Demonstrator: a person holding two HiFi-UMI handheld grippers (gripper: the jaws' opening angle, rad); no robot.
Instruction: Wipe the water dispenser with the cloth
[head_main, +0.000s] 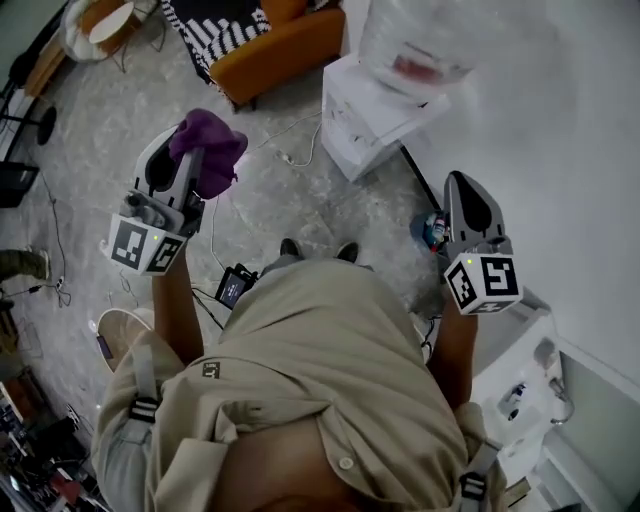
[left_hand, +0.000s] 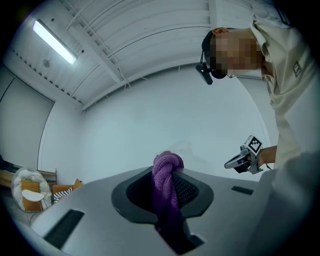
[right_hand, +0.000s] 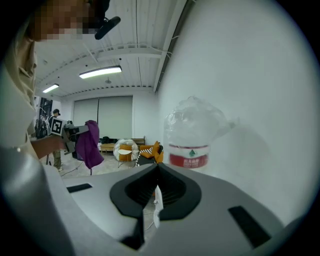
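The left gripper (head_main: 186, 165) was up in the air over the grey floor (head_main: 120, 110), and its jaws were clamped tight on the purple cloth (head_main: 210, 150). From that gripper's own camera the cloth (left_hand: 168, 182) filled the slot between the jaws as a twisted rope, with a knot-like bunch poking out past the tips. Seen from across the room, the rest of it hung down loose under the gripper.

Over on the other side, the right gripper (head_main: 470, 195) was raised too, beside the white wall (head_main: 570, 150). Its jaws were pressed together at the tips, with only a thin slit lower down and nothing between them. It held nothing at all.

The water dispenser (head_main: 375, 120) stood against the wall ahead of the person, a white box with a clear bottle (head_main: 415, 45) on top that bore a red label. It sat between the two grippers in the head view, nearer the right one, and the right gripper's camera looked almost straight at the bottle. The cloth was well apart from the dispenser, touching no part of it.

A white cable (head_main: 290, 150) trailed on the floor by the dispenser's foot, and an orange chair (head_main: 285, 45) stood beyond it to the left.
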